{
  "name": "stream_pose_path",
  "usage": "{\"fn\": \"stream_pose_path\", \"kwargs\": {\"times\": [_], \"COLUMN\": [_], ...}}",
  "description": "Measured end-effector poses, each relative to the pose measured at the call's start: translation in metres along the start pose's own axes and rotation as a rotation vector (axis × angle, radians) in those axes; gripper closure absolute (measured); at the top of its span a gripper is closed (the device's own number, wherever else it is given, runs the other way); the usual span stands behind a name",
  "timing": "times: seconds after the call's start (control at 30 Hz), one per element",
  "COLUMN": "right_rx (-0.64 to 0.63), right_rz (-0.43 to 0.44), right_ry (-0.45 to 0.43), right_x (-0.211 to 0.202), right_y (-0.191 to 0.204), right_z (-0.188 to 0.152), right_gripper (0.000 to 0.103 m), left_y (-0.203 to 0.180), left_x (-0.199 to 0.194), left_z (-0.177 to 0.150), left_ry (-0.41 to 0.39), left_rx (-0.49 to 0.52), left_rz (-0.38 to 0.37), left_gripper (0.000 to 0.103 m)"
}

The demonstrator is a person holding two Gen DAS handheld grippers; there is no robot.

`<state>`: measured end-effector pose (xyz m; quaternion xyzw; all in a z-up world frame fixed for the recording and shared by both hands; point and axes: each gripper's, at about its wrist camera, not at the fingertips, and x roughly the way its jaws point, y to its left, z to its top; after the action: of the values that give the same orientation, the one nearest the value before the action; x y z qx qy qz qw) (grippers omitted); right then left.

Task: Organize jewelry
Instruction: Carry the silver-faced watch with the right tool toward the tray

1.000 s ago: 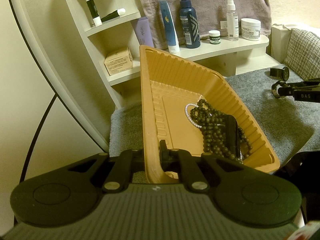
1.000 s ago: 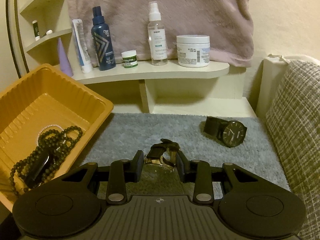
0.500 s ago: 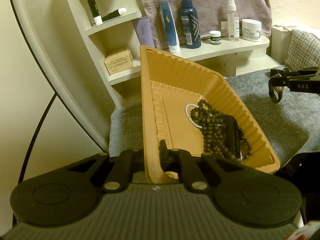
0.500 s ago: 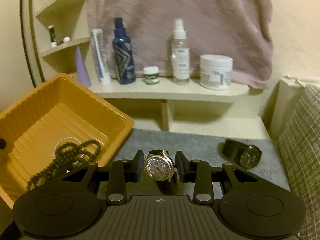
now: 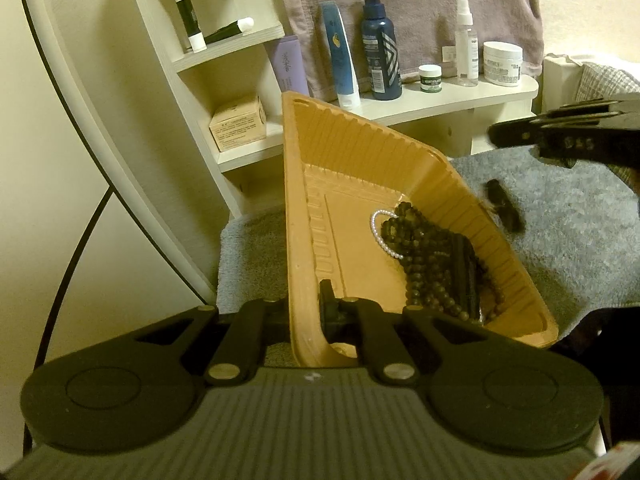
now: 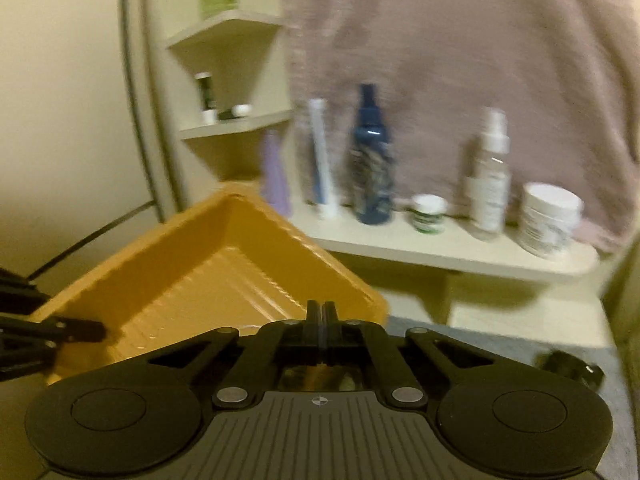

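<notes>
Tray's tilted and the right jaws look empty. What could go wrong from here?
1. The right hand-held gripper's jaws have just closed on nothing; a blurred dark item shows by the orange ribbed plastic tray's outer wall, over the grey mat, and may land outside.
2. The left hand-held gripper pinches one wall of the tilted tray; the dark bead necklace piled at the low end could spill.

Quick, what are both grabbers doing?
Left gripper: shut on rim of the ribbed orange plastic tray.
Right gripper: just snapped shut, nothing between its jaws.

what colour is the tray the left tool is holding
Orange-yellow tray, ribbed walls; shows best in the left wrist view.
</notes>
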<state>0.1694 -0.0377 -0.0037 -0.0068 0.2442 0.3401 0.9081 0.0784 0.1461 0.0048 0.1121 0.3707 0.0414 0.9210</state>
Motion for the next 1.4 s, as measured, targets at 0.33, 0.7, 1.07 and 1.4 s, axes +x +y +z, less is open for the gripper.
{"fn": "stream_pose_path", "kwargs": {"times": [0.33,0.7,1.07,1.4], "right_rx": [0.072,0.110,-0.043,-0.448], "right_rz": [-0.075,-0.138,-0.078,-0.112], "right_ry": [0.005,0.065,0.143,0.198], "right_x": [0.000,-0.008,-0.003,0.027], "right_y": [-0.032,-0.068,-0.050,-0.015], "right_z": [-0.011,-0.050,-0.071,-0.091], "right_gripper": [0.103,0.039,0.039,0.039], "left_y": [0.002,0.002,0.002,0.002], "left_x": [0.000,0.000,0.001,0.001], "left_z": [0.001,-0.001,-0.001,-0.001], "left_ry": [-0.007,0.000,0.005,0.005], "left_rx": [-0.010,-0.005,-0.004,-0.004], "left_rz": [-0.006,-0.001,0.000,0.000], "left_gripper": [0.096,0.096,0.096,0.096]}}
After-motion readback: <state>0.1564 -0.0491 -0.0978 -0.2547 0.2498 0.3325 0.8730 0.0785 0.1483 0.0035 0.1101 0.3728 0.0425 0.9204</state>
